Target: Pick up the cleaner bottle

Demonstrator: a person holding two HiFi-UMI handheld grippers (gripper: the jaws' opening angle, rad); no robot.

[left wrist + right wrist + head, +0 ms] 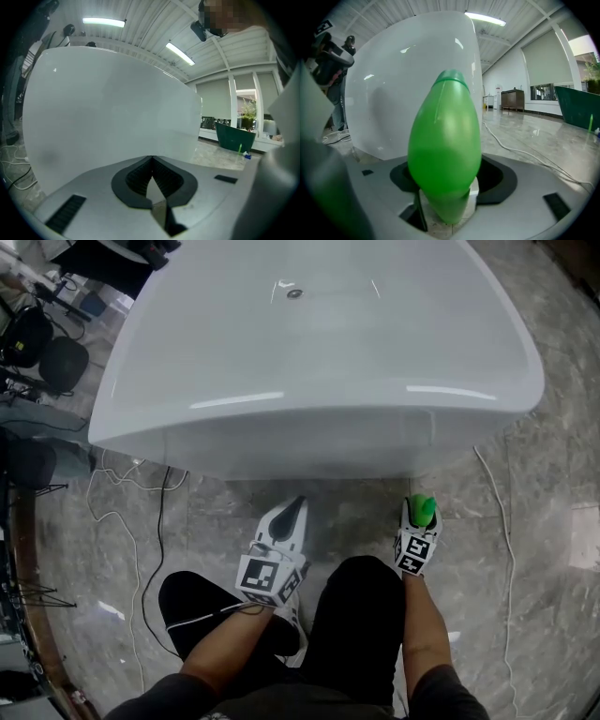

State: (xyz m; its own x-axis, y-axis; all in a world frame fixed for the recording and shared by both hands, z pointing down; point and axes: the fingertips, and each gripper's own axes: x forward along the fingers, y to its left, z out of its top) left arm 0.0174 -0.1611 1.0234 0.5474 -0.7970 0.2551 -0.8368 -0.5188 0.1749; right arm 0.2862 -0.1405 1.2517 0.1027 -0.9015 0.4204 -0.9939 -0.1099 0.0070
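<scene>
The cleaner bottle (pixel 445 140) stands upright on the marble floor (pixel 548 549), just beside the foot of the white bathtub (pixel 319 371). It is bright green and glossy, egg-shaped, swelling in the middle and narrowing to a rounded cap of a slightly duller green on top. Its lower end tapers too, with a bit of white showing just behind it. From my head view only its green top peeks out past the right gripper (pixel 421 519). That gripper has its jaws spread wide, one on each side of the bottle, and I see no pad pressing on it. My left gripper (pixel 152 161) is closed with its tips meeting and nothing between them, and it points at the tub wall
</scene>
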